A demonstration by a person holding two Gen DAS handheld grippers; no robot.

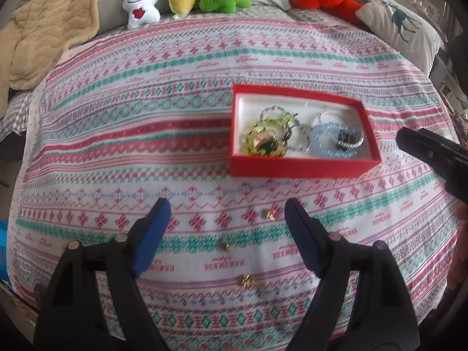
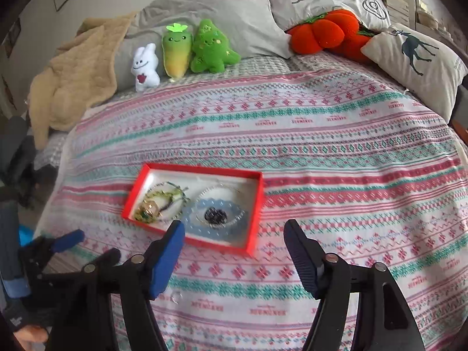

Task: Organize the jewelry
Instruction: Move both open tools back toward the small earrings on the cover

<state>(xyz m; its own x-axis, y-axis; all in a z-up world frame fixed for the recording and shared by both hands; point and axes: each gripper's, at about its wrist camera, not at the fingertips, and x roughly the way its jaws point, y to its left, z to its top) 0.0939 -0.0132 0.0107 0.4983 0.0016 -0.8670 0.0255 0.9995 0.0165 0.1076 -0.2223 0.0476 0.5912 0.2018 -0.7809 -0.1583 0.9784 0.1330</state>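
left gripper jaws apart | red box beyond — jewelry inside | three gold bits, perhaps earrings

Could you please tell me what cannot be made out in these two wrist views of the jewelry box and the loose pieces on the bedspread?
- Three small gold pieces on the bedspread, left wrist view: too small to identify.
- Near left corner of the red box, right wrist view: hidden by a finger of the right gripper.
- Dark piece in the box: blurred.
- Tangled bracelets: overlapping, count unclear.
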